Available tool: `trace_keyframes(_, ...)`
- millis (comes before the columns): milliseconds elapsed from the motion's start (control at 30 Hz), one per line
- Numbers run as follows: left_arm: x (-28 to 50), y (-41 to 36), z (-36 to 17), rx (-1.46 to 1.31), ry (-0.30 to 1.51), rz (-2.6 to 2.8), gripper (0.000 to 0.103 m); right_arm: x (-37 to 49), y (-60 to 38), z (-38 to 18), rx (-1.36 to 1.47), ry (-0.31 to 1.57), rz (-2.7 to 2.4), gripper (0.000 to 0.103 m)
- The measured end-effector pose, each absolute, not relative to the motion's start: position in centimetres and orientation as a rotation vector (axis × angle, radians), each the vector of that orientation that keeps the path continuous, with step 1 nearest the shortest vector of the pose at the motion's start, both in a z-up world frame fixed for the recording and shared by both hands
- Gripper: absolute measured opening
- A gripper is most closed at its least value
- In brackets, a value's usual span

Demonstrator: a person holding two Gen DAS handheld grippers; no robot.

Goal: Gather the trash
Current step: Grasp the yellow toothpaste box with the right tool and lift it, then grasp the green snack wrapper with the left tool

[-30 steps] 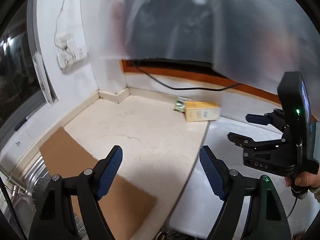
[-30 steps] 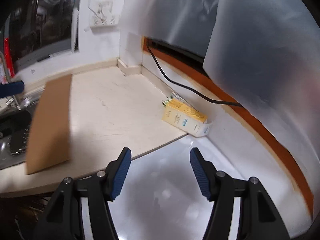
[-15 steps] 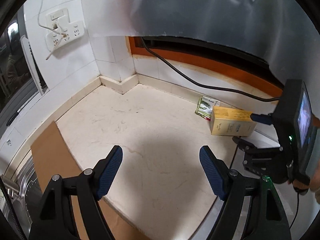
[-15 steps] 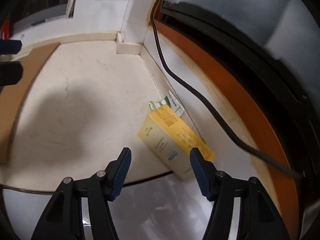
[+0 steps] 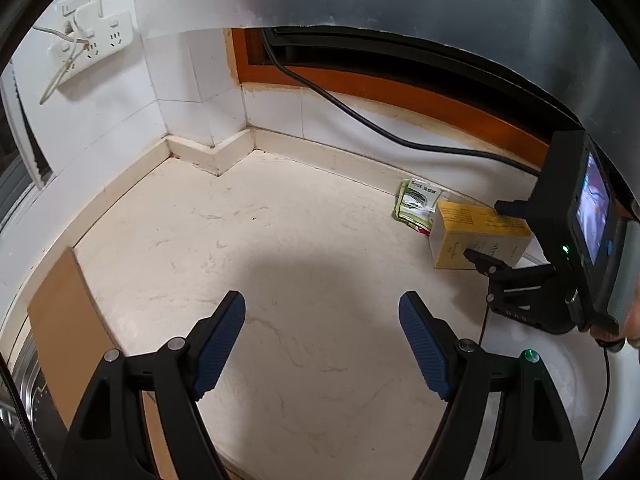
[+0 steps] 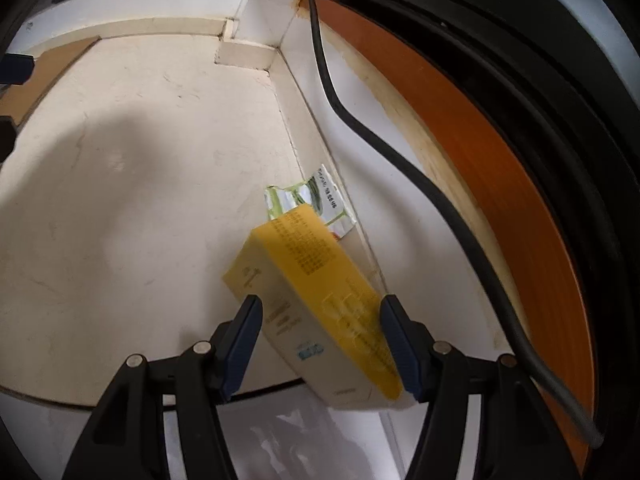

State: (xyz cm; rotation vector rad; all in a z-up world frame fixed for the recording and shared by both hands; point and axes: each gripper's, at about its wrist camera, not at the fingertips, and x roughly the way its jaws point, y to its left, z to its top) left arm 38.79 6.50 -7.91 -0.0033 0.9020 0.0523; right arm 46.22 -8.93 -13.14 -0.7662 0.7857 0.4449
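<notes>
At the table's (image 5: 280, 240) back edge beside a green wrapper (image 6: 316, 204), the right gripper (image 6: 320, 340) straddled the yellow box (image 6: 312, 296) with fingers spread, needing a square, centred close, while the left gripper (image 5: 322, 340) hung unclenched, empty.

Left wrist view overlooks the counter (image 5: 304, 248) corner; right wrist view sits lower, nearer, sharing it

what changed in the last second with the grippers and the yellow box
The right gripper moved in toward the wall until the yellow box sits between its open fingers, not yet clamped. The left gripper advanced over the counter, open and empty. The box, the green packet behind it and the cardboard sheet stayed put.
</notes>
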Motion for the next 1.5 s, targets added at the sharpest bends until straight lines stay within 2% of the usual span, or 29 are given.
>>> trace_keyframes(100, 39.2, 7.0, -8.3, -0.001, 0.906, 0.04, 0.078, 46.9, -8.6, -13.6, -0.797, 0.804, 0.452, 0.071)
trace_keyframes(300, 40.6, 8.5, -9.2, -0.037, 0.924, 0.028, 0.078, 47.3, -7.8, -14.5, -0.855, 0.833, 0.457, 0.08)
trace_keyframes(433, 41.3, 8.8, -9.5, -0.053, 0.929, 0.019, 0.078, 47.6, -7.5, -14.7, -0.893, 0.853, 0.473, 0.08)
trace_keyframes(600, 42.4, 8.6, -10.0, -0.045, 0.933, 0.001, 0.078, 46.6, -8.2, -13.8, -0.919, 0.875, 0.501, 0.069)
trace_keyframes(733, 42.9, 8.1, -10.4, -0.034, 0.939, -0.012, 0.078, 46.2, -8.3, -13.5, -0.937, 0.881, 0.519, 0.069)
trace_keyframes(1000, 43.1, 8.2, -11.3, -0.039, 0.953, -0.017, 0.078, 46.8, -7.8, -14.3, -0.971, 0.906, 0.541, 0.08)
trace_keyframes(1033, 43.1, 8.3, -11.4, -0.045, 0.954, -0.016, 0.078, 46.9, -7.6, -14.4, -0.975, 0.911, 0.54, 0.079)
trace_keyframes(1067, 43.1, 8.4, -11.4, -0.05, 0.954, -0.015, 0.078, 47.1, -7.6, -14.4, -0.954, 0.948, 0.56, 0.057)
trace_keyframes(1100, 43.0, 8.5, -11.4, -0.058, 0.953, -0.016, 0.078, 47.9, -7.8, -14.2, -0.834, 1.062, 0.641, 0.055)
trace_keyframes(1133, 42.9, 8.6, -11.4, -0.065, 0.951, -0.017, 0.078, 48.6, -8.1, -14.3, -0.715, 1.179, 0.691, 0.055)
trace_keyframes(1167, 42.8, 8.6, -11.4, -0.068, 0.949, -0.018, 0.078, 48.8, -8.3, -14.4, -0.669, 1.217, 0.693, 0.055)
trace_keyframes(1500, 43.0, 8.8, -11.5, -0.085, 0.958, -0.033, 0.078, 45.7, -7.9, -14.5, -0.599, 1.204, 0.664, 0.053)
